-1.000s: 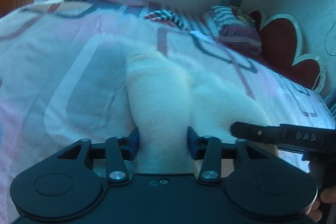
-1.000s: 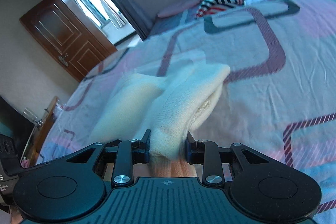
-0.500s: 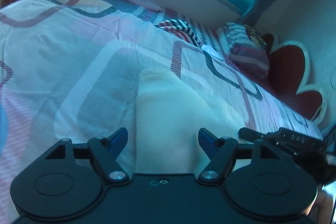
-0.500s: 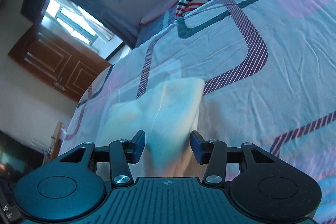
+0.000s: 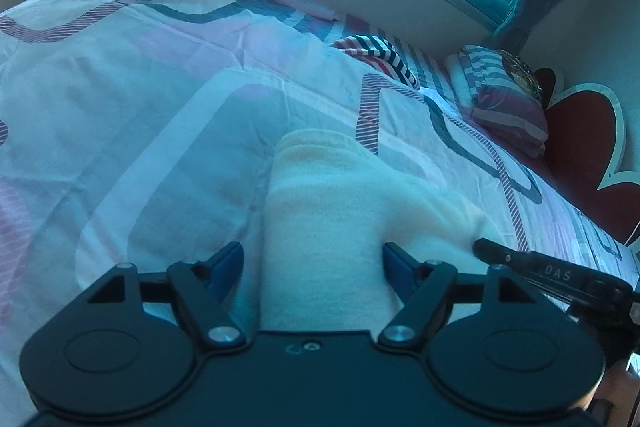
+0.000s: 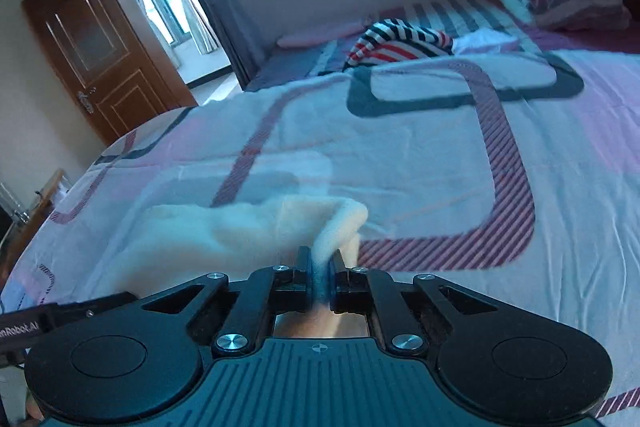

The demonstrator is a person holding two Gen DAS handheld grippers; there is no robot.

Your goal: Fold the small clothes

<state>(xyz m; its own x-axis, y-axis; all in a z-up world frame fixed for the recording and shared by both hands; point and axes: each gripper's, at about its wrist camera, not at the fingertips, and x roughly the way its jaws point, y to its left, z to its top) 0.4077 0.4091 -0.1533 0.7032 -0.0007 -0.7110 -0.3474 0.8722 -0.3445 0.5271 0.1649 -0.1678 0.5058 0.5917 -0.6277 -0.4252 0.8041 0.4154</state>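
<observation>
The cream garment [image 5: 328, 211] lies folded on the bed [image 5: 140, 115]. The left gripper [image 5: 312, 259] has just been opening; its fingers [image 5: 228, 261] straddle the cloth without pressing. The right gripper [image 6: 320, 277] has just closed, its fingers [image 6: 305, 275] pinching a raised edge of the garment.

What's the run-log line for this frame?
step: folding | left gripper: open, jaws just widened, straddling cream garment | right gripper: shut on garment edge | surface: bed
</observation>
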